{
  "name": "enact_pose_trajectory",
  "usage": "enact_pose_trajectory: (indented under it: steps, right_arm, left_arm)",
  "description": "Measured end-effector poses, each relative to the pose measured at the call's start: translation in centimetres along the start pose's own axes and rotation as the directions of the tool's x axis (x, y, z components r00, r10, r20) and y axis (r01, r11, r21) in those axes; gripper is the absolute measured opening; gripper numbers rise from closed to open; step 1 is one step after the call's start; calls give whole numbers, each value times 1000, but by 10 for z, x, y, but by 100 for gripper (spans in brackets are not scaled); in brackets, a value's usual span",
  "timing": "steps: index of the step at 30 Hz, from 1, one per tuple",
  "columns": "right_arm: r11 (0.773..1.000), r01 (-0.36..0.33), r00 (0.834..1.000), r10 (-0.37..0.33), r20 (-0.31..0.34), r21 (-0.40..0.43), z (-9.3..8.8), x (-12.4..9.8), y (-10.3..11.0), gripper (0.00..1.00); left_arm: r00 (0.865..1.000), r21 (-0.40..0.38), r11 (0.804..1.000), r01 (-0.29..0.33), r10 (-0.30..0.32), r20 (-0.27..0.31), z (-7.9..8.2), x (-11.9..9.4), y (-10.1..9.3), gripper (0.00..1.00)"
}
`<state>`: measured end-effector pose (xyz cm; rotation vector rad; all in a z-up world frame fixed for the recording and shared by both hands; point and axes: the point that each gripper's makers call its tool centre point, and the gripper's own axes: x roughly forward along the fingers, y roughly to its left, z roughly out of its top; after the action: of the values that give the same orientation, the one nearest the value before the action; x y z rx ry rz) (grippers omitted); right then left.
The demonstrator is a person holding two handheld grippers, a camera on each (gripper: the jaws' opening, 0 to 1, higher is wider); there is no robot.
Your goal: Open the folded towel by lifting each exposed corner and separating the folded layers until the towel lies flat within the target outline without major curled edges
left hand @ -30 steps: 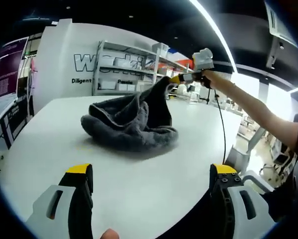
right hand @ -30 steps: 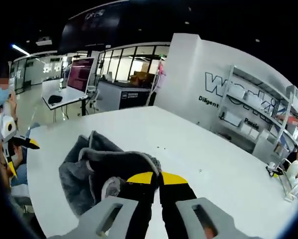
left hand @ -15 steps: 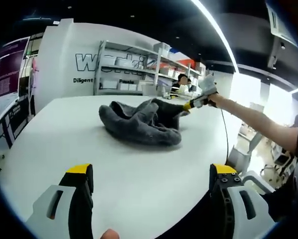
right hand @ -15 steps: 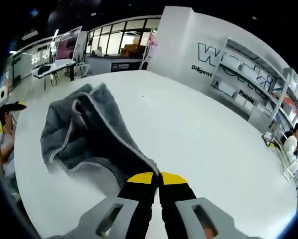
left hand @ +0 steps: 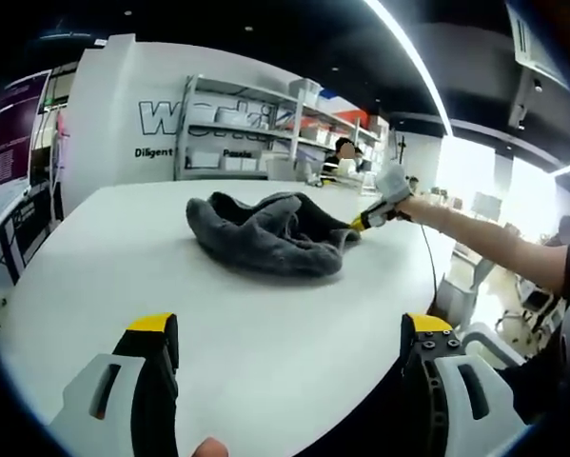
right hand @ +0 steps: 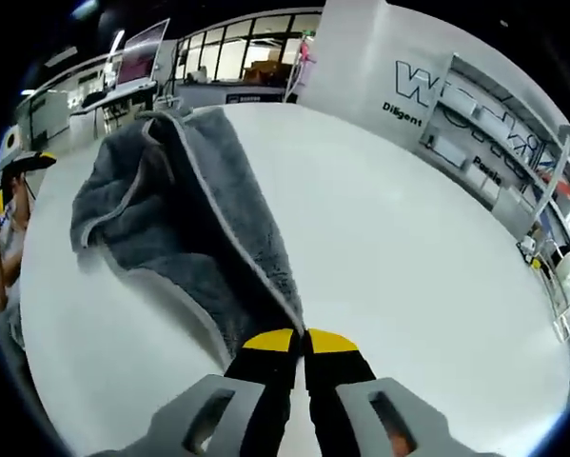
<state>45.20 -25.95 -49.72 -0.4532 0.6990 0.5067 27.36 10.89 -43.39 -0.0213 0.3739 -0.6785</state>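
Note:
A dark grey towel [left hand: 265, 235] lies bunched and partly folded on the white table [left hand: 123, 276], well beyond my left gripper [left hand: 289, 333]. That gripper is open, its jaws wide apart over bare table. My right gripper [right hand: 301, 340] is shut on a corner of the towel [right hand: 180, 219], which stretches away from the jaws low over the table, with a pale hem along its edge. In the left gripper view the right gripper [left hand: 359, 224] reaches in from the right, held by a person's arm [left hand: 494, 243], at the towel's right end.
Shelving [left hand: 237, 143] and a white wall with lettering stand beyond the table's far side. Desks and a screen [right hand: 137, 67] stand further off. A person [left hand: 344, 157] is in the background. The table's right edge [left hand: 437, 276] drops off near the arm.
The right gripper has come down from a raised hold to near the table, pulling the towel corner to the right. The towel has flattened from a heap. My left gripper has stayed still.

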Motion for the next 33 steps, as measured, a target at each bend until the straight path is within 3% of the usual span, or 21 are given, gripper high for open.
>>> enact_pose_trajectory:
  steps: [3,5,7,11,13,15,18,22,27,33]
  right_arm:
    - [1000,0,1000,0,5,-11,2,-1,2,14]
    - [999,10,999,-11,41,32,13,-7,-1,25]
    - [999,27,994,-30,101,36,32,-18,-5,26]
    - [997,4,966,15,258,-73,87,-40,13,26]
    - [996,7,954,19,299,-86,105,-44,16,26]
    - [991,21,928,32,372,-136,137,-51,26,27]
    - [967,-2,929,96,358,-255,155,-48,50,25]
    - [930,21,950,96,296,-368,162,-34,69,25]
    - [896,6,959,120,255,-444,172,-9,90,23]
    - [859,23,967,111,229,-511,179,9,106,11]
  left_arm:
    - [1000,-3,1000,-2,2,4,2,0,2,95]
    - [1000,-3,1000,0,0,7,2,0,1,95]
    - [1000,-2,1000,4,-4,9,3,0,-1,95]
    - [1000,-2,1000,5,-5,8,2,0,-2,95]
    - [1000,-2,1000,6,-6,8,2,1,-3,95]
    - [1000,-3,1000,14,-14,9,3,1,-5,95]
    - [999,-2,999,46,-46,10,3,1,-11,95]
    - [999,-1,999,44,-44,8,3,0,-9,95]
    - [999,-4,999,50,-50,16,5,-2,-11,94]
    - [999,-7,999,40,-40,13,4,-3,-7,94]
